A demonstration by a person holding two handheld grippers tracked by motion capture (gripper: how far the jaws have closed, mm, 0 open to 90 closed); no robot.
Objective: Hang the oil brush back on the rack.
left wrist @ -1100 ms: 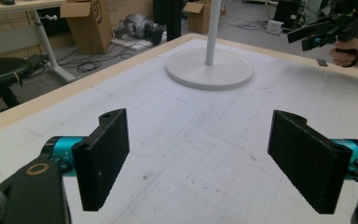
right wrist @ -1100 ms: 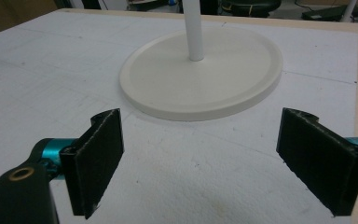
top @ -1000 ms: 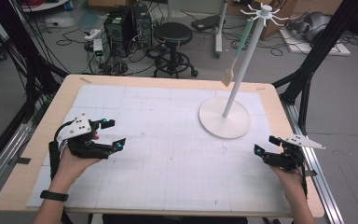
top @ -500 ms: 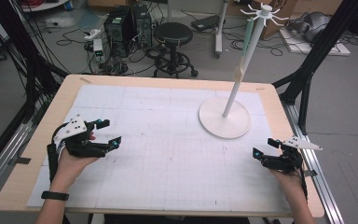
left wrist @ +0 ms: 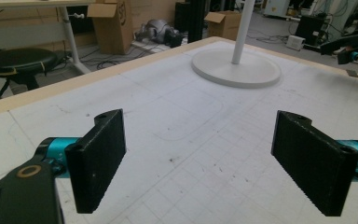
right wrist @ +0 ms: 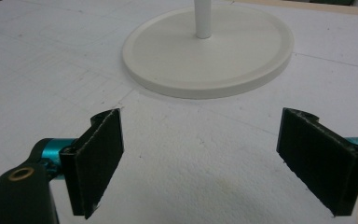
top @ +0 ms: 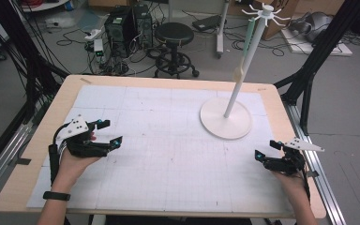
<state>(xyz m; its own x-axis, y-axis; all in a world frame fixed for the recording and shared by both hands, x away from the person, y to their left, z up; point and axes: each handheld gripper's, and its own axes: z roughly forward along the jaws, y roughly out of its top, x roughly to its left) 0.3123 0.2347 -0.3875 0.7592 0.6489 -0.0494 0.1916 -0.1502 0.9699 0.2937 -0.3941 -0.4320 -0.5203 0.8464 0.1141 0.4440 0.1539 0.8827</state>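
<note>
Hands rest low on the counter (top: 37, 140) at both sides, each holding a gripper over the white gridded mat (top: 168, 154) that covers most of the wooden top.

At the left edge of the mat, the left gripper (top: 108, 133) lies in the person's left hand (top: 72, 161), a dark band around the wrist. Its jaws point toward the middle of the mat and stand released, wide apart, with nothing between them; in the left gripper view (left wrist: 198, 158) only bare, lightly marked mat lies in the gap.

Further right, toward the far right part of the mat, stands the white stand (top: 226, 118): a round flat base sitting on the mat, with a thin pole that leans up and away to a crown of small hooks at the top. A pale utensil (top: 243, 56) hangs from one hook, close along the pole. The stand is well apart from both grippers.

At the right edge, near the front corner, the right gripper (top: 266, 150) sits in the right hand (top: 293, 180). Its jaws are also released and empty, aimed toward the stand's base, which fills the space ahead in the right gripper view (right wrist: 200, 158).
</note>
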